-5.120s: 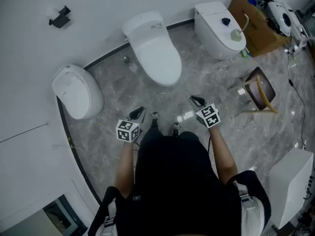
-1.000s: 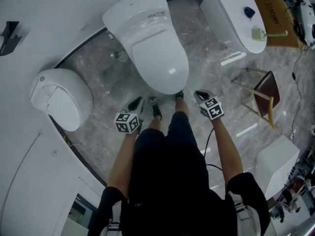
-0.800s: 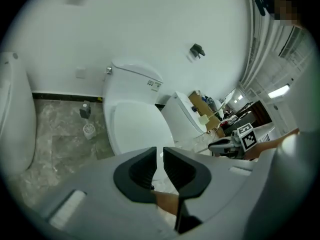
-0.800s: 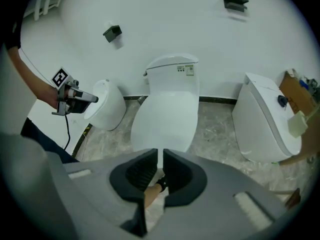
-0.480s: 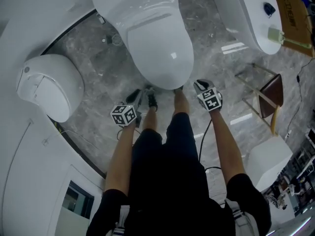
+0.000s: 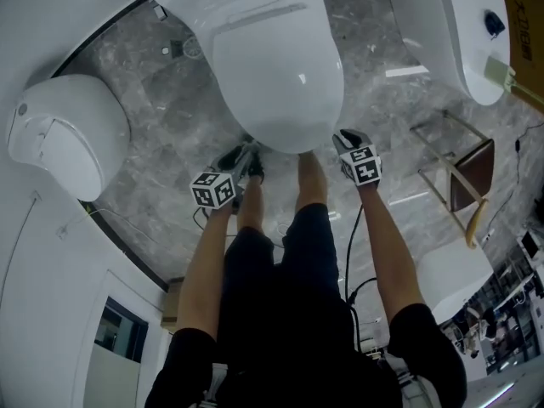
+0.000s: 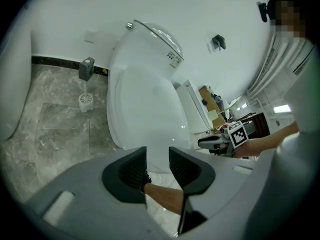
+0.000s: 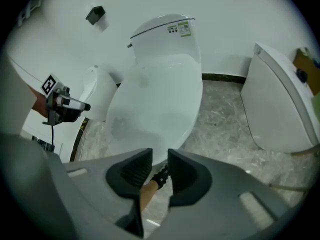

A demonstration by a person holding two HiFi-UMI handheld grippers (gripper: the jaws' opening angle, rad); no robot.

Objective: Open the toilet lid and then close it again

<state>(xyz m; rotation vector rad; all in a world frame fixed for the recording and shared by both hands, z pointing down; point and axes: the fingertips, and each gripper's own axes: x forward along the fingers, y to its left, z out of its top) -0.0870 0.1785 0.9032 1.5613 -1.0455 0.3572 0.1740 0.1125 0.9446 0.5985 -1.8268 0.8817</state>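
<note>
Toilet lid [image 6: 276, 66] lies shut at the person's feet, closer than a second ago; left gripper [image 6: 242, 154] and right gripper [image 6: 344, 137] have dropped to its front edge, jaws opening on nothing. The lift looks imminent, not begun.

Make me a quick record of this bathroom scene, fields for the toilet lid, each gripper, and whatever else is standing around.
Toilet lid: down, closed
Left gripper: low by the left of the lid's front edge, jaws opening, nothing between them
Right gripper: low by the right of the lid's front edge, jaws opening, nothing between them
Other fixtures: second toilet at the left, third toilet at the upper right, chair at the right
Floor: grey marbled tiles
Task stage: lid not yet lifted
</note>
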